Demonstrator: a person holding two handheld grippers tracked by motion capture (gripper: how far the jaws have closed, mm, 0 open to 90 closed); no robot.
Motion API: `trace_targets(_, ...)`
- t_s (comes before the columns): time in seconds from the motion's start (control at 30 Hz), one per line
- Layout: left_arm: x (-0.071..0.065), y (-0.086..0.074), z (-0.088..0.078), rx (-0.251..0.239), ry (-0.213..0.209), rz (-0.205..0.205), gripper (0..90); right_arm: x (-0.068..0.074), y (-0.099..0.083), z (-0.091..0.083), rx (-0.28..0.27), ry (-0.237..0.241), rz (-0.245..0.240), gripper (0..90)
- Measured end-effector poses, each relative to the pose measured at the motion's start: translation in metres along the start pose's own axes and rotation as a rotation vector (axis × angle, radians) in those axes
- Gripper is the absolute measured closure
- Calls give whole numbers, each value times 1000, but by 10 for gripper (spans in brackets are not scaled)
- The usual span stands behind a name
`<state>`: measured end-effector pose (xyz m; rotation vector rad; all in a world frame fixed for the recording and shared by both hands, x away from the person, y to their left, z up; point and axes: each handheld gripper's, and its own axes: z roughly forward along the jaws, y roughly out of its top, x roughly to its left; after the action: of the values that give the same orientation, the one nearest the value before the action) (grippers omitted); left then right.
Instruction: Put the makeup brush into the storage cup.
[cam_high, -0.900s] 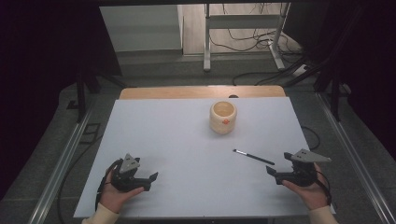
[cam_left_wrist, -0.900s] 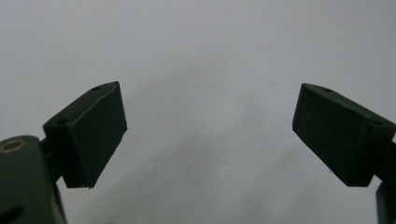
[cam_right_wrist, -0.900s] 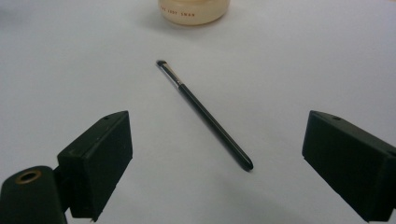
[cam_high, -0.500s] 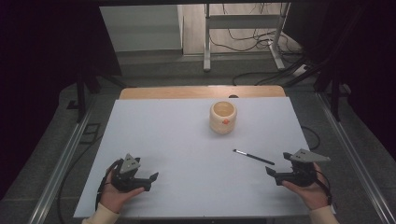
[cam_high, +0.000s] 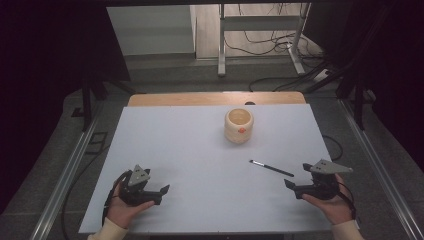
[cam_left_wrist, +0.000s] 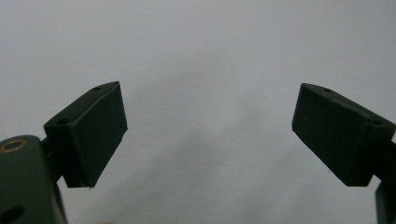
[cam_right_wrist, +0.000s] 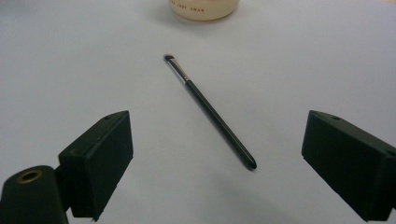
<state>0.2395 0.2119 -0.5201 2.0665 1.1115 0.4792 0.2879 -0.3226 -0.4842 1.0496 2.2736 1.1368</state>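
1. Brush lies flat on your table, just ahead of your right gripper, near the cream cup.
2. Right gripper's jaws stand wide apart, empty.
3. Left gripper rests at your near-left, jaws apart, empty.

bare white table all round; only cup and brush obstruct.

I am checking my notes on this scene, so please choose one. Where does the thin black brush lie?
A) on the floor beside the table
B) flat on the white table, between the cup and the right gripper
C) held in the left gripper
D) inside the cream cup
B: the brush lies flat on the table, apart from the cup, just ahead of the open right gripper.
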Motion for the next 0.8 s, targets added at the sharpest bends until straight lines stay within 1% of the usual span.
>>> trace_targets(0.23,-1,1,0,1,-1,8,106,0,0,-1,8,4,-9,94)
trace_targets(0.43,-1,0,-1,-2,0,4,107,1,1,0,18,8,-17,96)
trace_targets(0.57,-1,1,-1,-4,-1,4,107,3,3,0,25,15,-33,99)
trace_targets(0.8,-2,2,-2,-7,-2,5,107,3,7,-2,29,19,-40,99)
